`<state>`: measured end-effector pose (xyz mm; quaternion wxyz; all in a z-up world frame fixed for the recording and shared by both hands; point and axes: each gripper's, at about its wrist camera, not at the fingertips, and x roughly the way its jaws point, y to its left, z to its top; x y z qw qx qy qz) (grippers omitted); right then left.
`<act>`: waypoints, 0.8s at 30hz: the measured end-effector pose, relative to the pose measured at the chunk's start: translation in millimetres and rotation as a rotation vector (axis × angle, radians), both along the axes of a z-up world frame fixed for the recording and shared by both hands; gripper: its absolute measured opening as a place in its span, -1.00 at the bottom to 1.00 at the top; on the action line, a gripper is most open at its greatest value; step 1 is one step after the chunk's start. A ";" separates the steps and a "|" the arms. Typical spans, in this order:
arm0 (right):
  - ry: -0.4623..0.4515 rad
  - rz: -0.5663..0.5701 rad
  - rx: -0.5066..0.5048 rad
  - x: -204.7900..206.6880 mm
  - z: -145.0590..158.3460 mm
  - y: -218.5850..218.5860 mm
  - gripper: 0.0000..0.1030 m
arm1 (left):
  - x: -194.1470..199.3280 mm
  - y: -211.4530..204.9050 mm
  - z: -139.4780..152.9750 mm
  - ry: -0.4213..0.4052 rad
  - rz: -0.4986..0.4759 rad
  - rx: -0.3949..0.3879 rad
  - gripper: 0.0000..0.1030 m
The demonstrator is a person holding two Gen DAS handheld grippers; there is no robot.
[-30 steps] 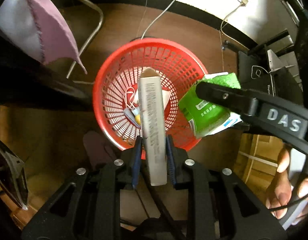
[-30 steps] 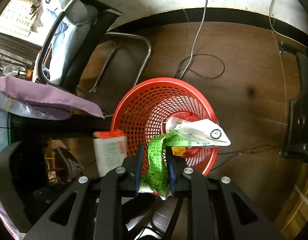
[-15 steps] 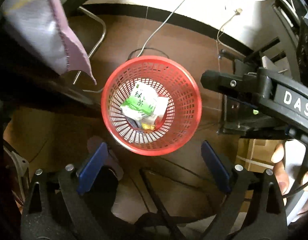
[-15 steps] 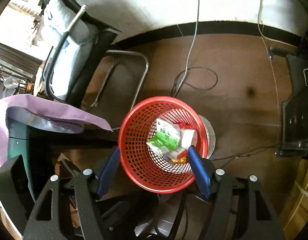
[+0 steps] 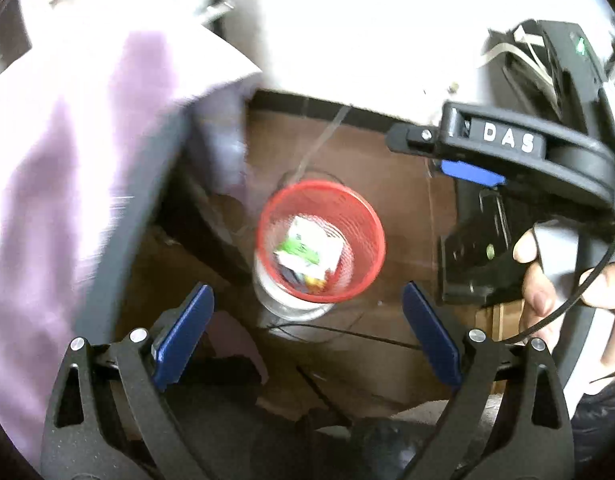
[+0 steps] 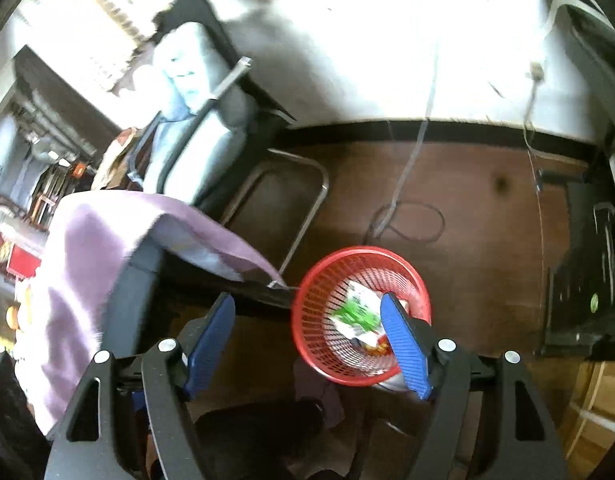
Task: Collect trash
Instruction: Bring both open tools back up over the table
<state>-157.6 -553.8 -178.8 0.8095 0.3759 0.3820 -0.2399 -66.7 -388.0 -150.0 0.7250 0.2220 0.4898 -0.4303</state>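
Trash: your green-and-white packet [image 5: 303, 248] lies with other wrappers inside the red mesh basket [image 5: 369, 220] on the brown floor [image 5: 387, 168]. Your left hand-held gripper [image 5: 307, 332] gapes wide and empty; your right hand-held gripper [image 6: 309, 344] is opening, gripping nothing.

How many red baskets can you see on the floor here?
1. The red basket stands on the brown floor beside the purple-draped table, with trash inside. Others may be hidden out of view.
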 end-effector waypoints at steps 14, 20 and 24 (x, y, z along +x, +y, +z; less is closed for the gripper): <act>-0.162 0.315 -0.238 74.5 160.7 135.8 0.62 | 66.8 170.1 171.6 -0.179 0.344 -0.201 0.86; -0.201 0.485 -0.308 126.3 207.9 206.4 0.75 | 116.1 248.9 210.0 -0.232 0.541 -0.249 0.87; -0.197 0.579 -0.318 161.0 222.6 248.4 0.76 | 146.6 294.2 225.8 -0.295 0.674 -0.223 0.87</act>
